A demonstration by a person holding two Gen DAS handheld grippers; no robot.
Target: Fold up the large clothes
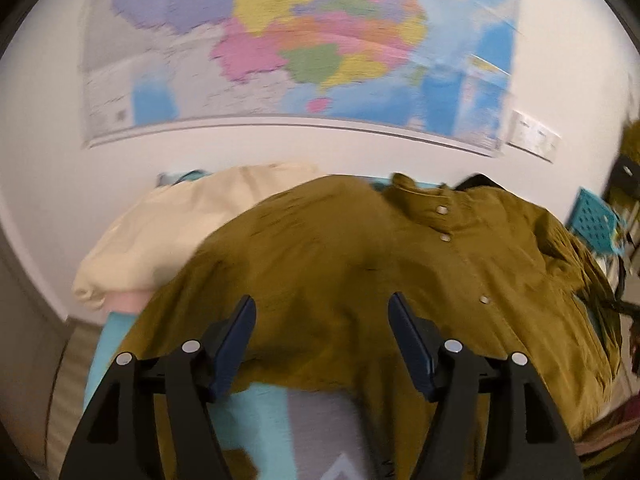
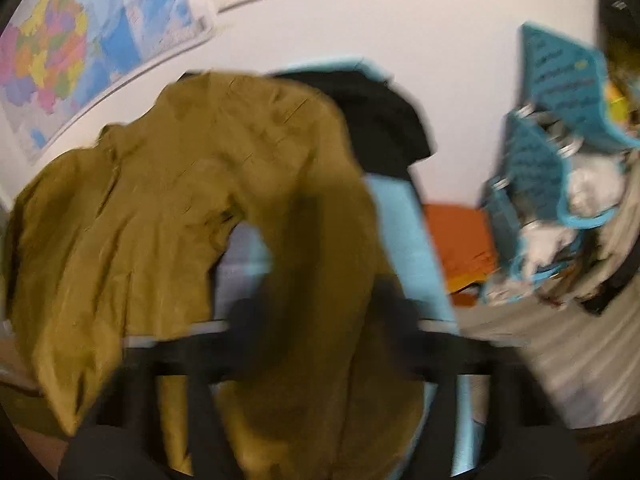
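An olive jacket [image 1: 340, 248] with snap buttons lies spread over a light blue surface [image 1: 260, 420], collar toward the wall. My left gripper [image 1: 322, 320] hovers just above its near hem, open, with nothing between the dark blue pads [image 1: 240, 344]. In the blurred right wrist view the same olive jacket [image 2: 140, 200] fills the left half. One of its sleeves [image 2: 328, 220] runs down between the fingers of my right gripper [image 2: 320, 312]. Blur hides whether those pads press on the cloth.
A cream garment [image 1: 168, 232] lies at the far left of the surface and a black garment [image 2: 372, 120] at its far end. Teal baskets [image 2: 560, 80] with clutter stand to the right, beside an orange item [image 2: 456, 236]. A wall map [image 1: 280, 40] hangs behind.
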